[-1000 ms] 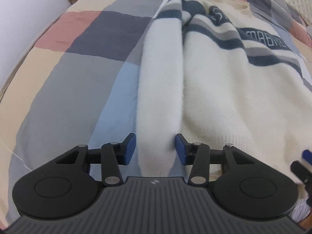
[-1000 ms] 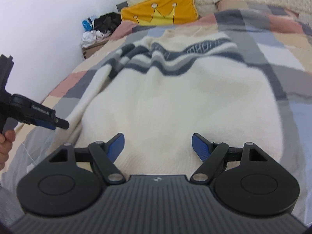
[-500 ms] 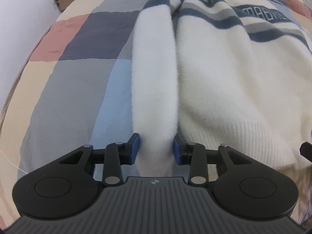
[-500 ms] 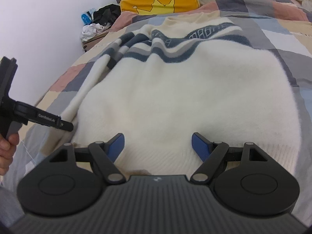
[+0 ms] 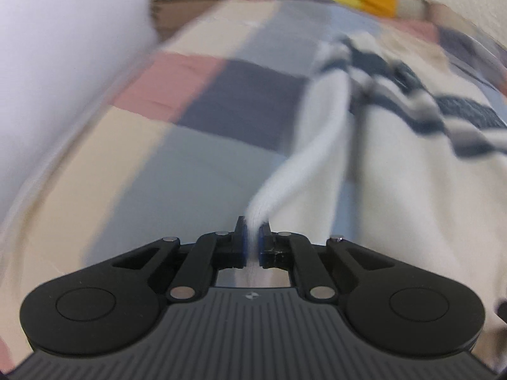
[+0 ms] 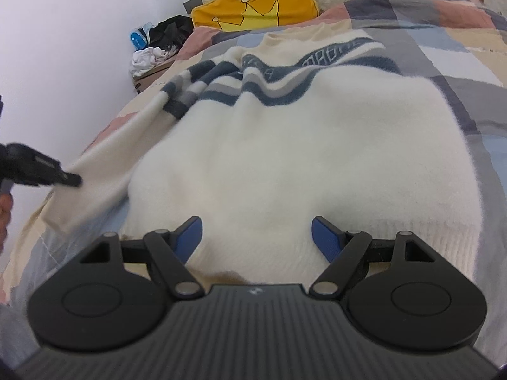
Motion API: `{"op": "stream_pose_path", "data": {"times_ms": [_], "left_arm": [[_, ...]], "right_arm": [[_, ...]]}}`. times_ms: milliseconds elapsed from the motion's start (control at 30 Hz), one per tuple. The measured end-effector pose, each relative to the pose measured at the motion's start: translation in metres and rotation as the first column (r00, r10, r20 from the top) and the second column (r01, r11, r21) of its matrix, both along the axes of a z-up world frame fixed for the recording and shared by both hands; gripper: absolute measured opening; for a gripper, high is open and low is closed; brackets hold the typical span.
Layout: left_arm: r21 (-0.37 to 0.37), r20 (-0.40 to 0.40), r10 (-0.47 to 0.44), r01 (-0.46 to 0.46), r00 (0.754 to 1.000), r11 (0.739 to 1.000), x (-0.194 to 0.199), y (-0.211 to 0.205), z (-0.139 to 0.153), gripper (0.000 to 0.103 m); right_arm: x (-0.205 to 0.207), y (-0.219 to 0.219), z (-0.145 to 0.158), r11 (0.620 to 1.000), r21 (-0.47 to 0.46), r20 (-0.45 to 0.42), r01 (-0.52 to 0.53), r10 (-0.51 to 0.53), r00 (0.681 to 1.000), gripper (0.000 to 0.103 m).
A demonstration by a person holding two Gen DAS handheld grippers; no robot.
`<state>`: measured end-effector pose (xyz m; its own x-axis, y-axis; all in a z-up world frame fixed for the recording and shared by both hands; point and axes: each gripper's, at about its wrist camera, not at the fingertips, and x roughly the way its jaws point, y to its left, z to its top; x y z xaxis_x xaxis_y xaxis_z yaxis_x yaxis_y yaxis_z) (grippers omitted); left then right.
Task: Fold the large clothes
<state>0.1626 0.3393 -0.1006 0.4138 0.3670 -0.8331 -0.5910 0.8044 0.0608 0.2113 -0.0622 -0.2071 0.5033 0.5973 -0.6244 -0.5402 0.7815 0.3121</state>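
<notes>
Left wrist view: your left gripper (image 5: 252,236) has just closed its jaws on the cuff end of the sleeve (image 5: 320,145), pinched tight, fabric bunched between the pads. The frame is motion-blurred, so I can't tell how much cloth sits behind the pads. The sweater (image 6: 291,158) lies flat on the bed (image 6: 459,44), hem toward you, striped chest toward the yellow pillow (image 6: 253,6).

Right gripper (image 6: 256,232) hovers at the hem with jaws wide, nothing between them.

Risks, as I judge them:
- The pinch looks shallow, right at the cuff tip. Fluffy knit compresses, so a quick pull could slide it out.
- The sleeve runs taut from the cuff to the shoulder. Drag it sideways and the whole body skews on the quilt, because nothing pins the body.
- The striped shoulder area is already rumpled next to the sleeve. Fold over that and you trap the wrinkle.
- The free cloth hanging under the cuff could double under itself when laid down.

Room:
- Left of the sleeve: bare quilt, then the bed edge and the wall (image 5: 57,63) close beyond. Little margin that way.
- Cluttered box (image 6: 152,60) at the far left corner, well clear of the sweater.
- Right and across the body: open, flat. That's where I'd carry the sleeve.
- Far side: pillow near the collar but apart from it.
- Near side: hem just in front of the right gripper. Pressing it there would anchor the body.
</notes>
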Motion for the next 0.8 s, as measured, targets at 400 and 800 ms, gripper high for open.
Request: {"op": "stream_pose_path", "data": {"times_ms": [400,800], "left_arm": [[0.17,0.093,0.165,-0.179,0.982,0.969,0.032,0.149,0.053,0.007],[0.212,-0.013,0.291,-0.282,0.957,0.936,0.084,0.277,-0.022,0.007]], "right_arm": [[-0.014,0.012,0.009,0.999,-0.033,0.096,-0.004,0.007,0.995,0.078],[0.0,0.048,-0.006,0.996,-0.091,0.074,-0.008,0.015,0.997,0.078]]}}
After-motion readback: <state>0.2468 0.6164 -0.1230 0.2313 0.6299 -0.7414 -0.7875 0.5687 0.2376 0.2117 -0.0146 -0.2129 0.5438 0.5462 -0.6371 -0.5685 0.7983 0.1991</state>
